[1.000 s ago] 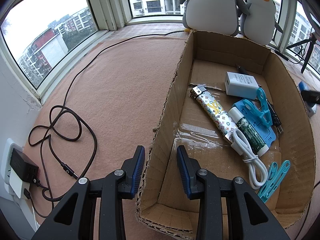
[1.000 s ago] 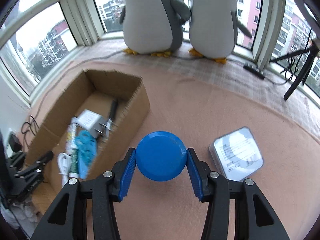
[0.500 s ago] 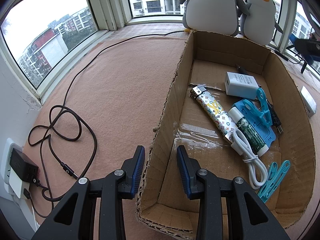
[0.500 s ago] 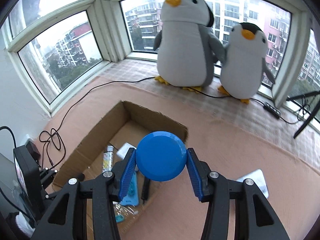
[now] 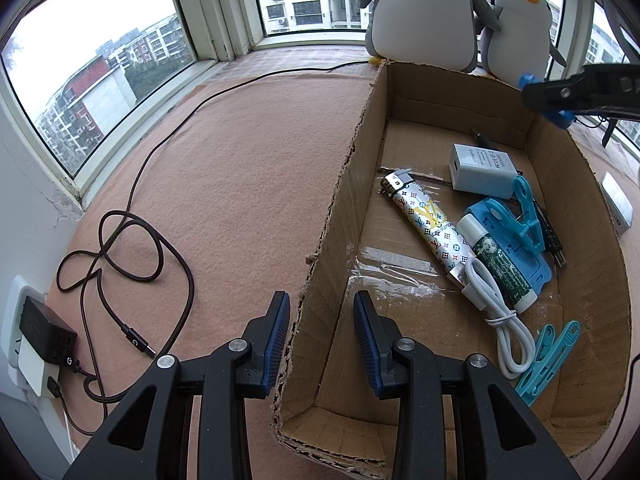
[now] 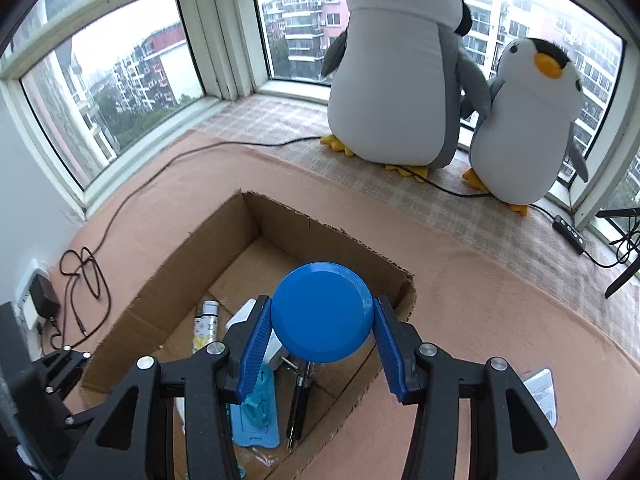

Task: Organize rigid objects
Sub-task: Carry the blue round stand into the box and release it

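Left wrist view: left gripper [image 5: 320, 334] is clamped on the cardboard box [image 5: 332, 216] near wall, steadying it.

Right wrist view: blue disc [image 6: 323, 312] is pinched by right gripper [image 6: 320, 344] above the box; lowering, then release, judged next.

Right gripper [image 6: 318, 334] carrying the blue round disc [image 6: 322, 312] across from the mat, now hovering over the cardboard box [image 6: 320, 228], appearing at the box's far corner in the left wrist view

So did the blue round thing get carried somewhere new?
Yes. The blue disc, held in the right gripper, has travelled from over the bare mat, beside the cardboard box, to above the inside of the box.
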